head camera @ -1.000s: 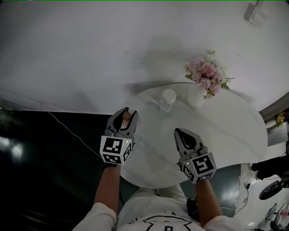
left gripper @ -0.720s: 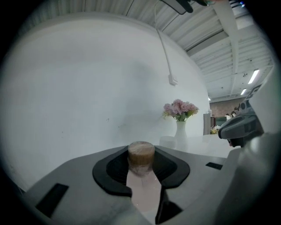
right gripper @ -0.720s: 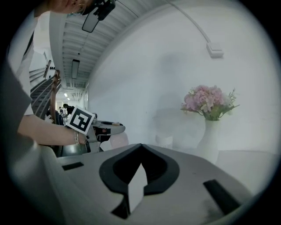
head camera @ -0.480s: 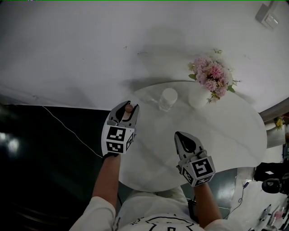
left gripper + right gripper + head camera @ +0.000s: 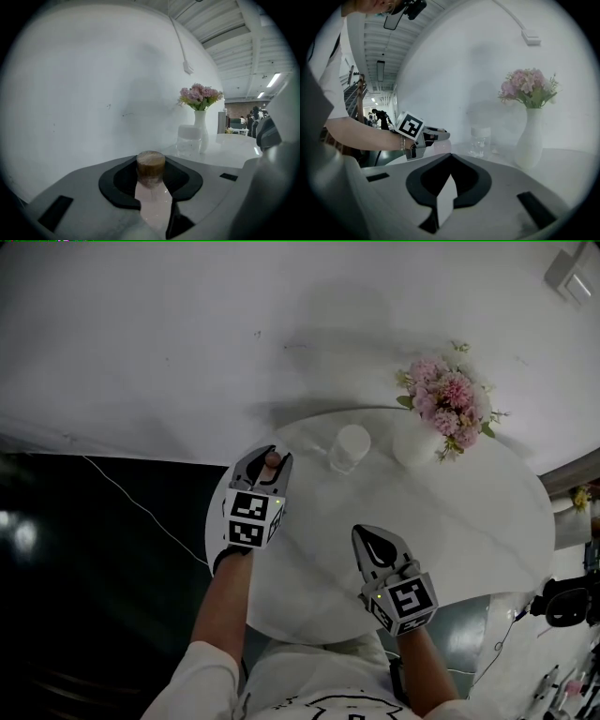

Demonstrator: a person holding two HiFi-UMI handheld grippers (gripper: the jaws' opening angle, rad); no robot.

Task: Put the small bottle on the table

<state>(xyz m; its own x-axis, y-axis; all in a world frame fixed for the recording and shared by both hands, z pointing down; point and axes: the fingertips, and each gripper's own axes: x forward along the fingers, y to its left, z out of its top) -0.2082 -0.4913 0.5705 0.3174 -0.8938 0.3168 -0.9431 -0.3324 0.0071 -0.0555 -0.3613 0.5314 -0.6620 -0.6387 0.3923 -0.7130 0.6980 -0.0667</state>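
Observation:
The small bottle (image 5: 271, 461), clear with a brown cork stopper, is upright between the jaws of my left gripper (image 5: 269, 459), which is shut on it. It is over the left rim of the round white table (image 5: 469, 521). In the left gripper view the bottle's cork (image 5: 150, 164) stands up between the dark pads. The right gripper view shows the left gripper (image 5: 436, 135) low over the table edge; whether the bottle touches the top I cannot tell. My right gripper (image 5: 367, 536) is shut and holds nothing, nearer the table's front edge.
A clear jar with a white lid (image 5: 349, 447) stands at the table's back, just right of the bottle. A white vase (image 5: 412, 442) of pink flowers (image 5: 448, 397) is beyond it. A white wall lies behind, with dark floor and a white cable (image 5: 141, 507) at left.
Both grippers have sunk lower toward the table. The left one, still shut on the bottle, has moved a little right over the table's left rim.

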